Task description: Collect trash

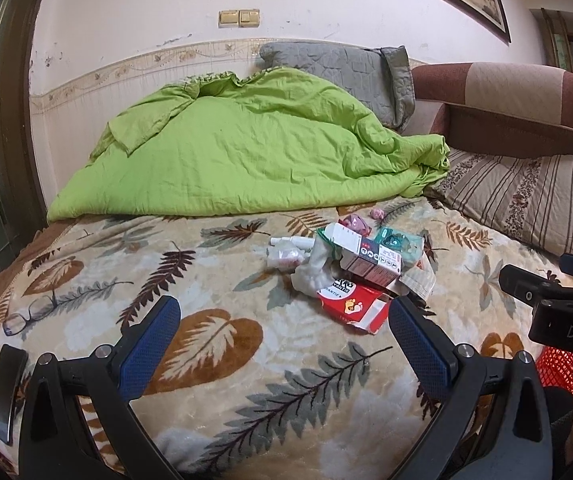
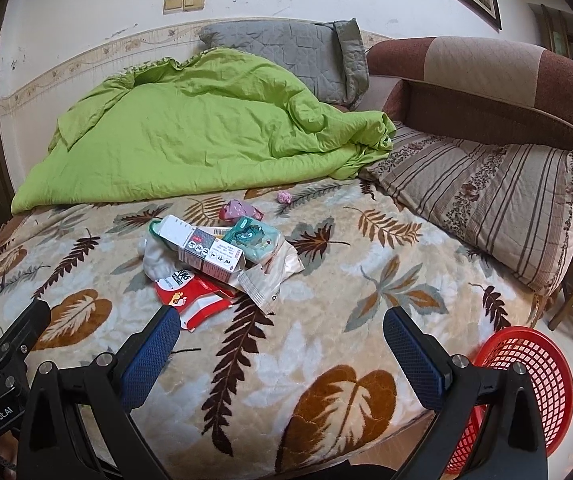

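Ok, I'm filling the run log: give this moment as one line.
stage: approach | left hand-held gripper: open, empty | right hand-held gripper: open, empty | trash pile: on bed | red basket: beside bed

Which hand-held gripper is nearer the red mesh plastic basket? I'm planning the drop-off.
Right hand-held gripper: the red mesh plastic basket sits just beside its right finger. Left hand-held gripper is farther left.

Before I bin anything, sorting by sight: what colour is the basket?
Red, clearest in the right wrist view.
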Demonstrator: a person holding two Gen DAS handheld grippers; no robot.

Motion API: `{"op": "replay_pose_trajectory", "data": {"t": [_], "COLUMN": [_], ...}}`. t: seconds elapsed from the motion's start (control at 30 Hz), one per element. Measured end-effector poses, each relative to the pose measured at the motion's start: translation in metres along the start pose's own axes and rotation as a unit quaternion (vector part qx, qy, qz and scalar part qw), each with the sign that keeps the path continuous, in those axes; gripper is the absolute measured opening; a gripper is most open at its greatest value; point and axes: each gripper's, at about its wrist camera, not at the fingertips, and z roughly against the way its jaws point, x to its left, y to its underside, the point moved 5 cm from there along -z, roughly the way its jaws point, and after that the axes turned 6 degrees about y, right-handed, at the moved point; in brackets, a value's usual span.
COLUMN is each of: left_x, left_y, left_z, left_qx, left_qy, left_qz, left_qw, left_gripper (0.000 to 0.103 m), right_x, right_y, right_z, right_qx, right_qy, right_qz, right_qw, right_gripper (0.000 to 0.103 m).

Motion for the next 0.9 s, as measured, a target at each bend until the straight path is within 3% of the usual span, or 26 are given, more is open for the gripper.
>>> {"op": "replay_pose_trajectory", "data": {"t": [0.73,0.83,0.9], "left_x": [0.009,0.012,0.014], "left_y": [0.017,0.019,0.02], "left_z": [-0.036,-0.046,-0.053], "left_qx": [0.062,0.078,0.089], "left_qy": [0.019,0.024,0.026], "left_qz": [0.026,0.035,0.042], "left_qw": [0.9975,0.9961,0.9948], "left_gripper": [0.103,0.103,0.103], "right_x": [0.004,0.002,-0.003], "right_y": [0.007,0.002,-0.001], "right_z": [-0.028,-0.038,-0.053], "right_qx": [0.034,0.044,0.073], "right_qy": [-0.001,-0.02,-0.061], "right_qz": [0.005,-0.001,-0.027], "right_qw": [0.999,0.999,0.995], "right_gripper": [0.103,0.103,0.103]}}
